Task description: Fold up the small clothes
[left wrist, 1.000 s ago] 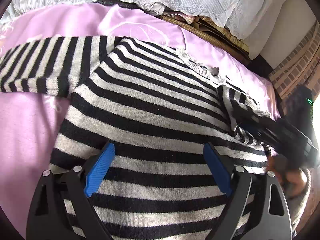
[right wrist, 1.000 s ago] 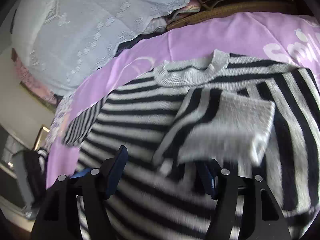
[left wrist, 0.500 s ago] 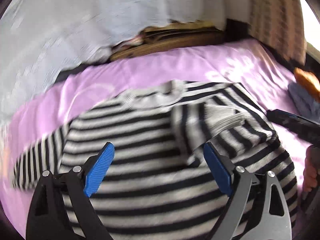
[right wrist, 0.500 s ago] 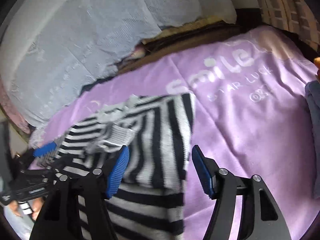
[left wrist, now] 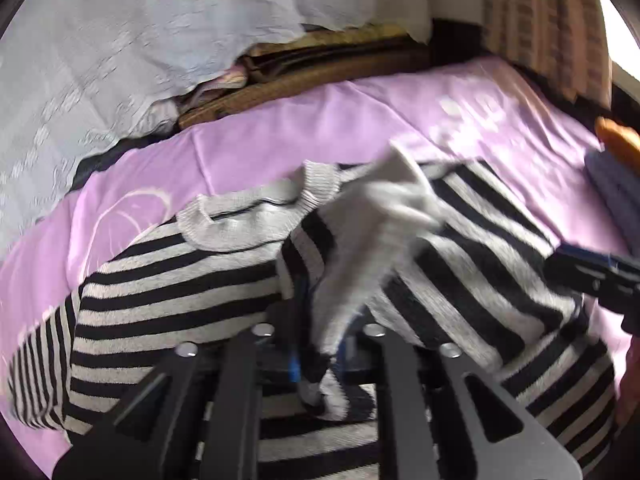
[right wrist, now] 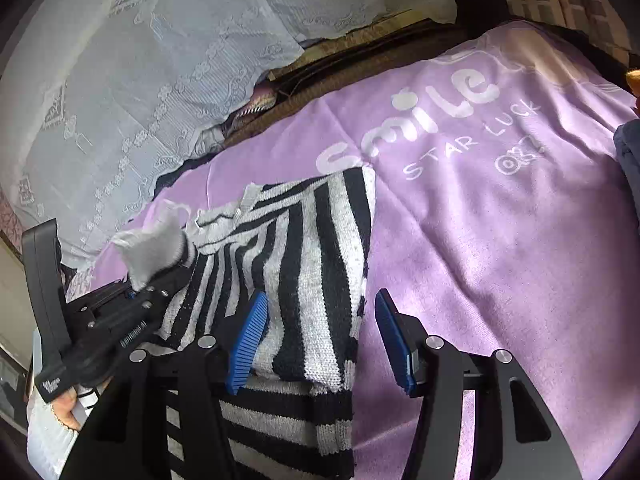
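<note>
Black-and-white striped knit sweater (left wrist: pixel 168 304) on purple printed bedspread (right wrist: pixel 500 220), left tool (left wrist: pixel 316 360) clamped on its grey ribbed cuff (left wrist: pixel 384 216), right tool (right wrist: pixel 320 336) half-wide, narrowing astride the folded edge, not pressing.

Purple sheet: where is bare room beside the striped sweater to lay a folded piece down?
Bare purple sheet lies right of the striped sweater, from the "Smile" print to the blue-grey garment at the edge. A narrower strip runs between collar and brown mat. Crowded around the left gripper and right gripper.
</note>
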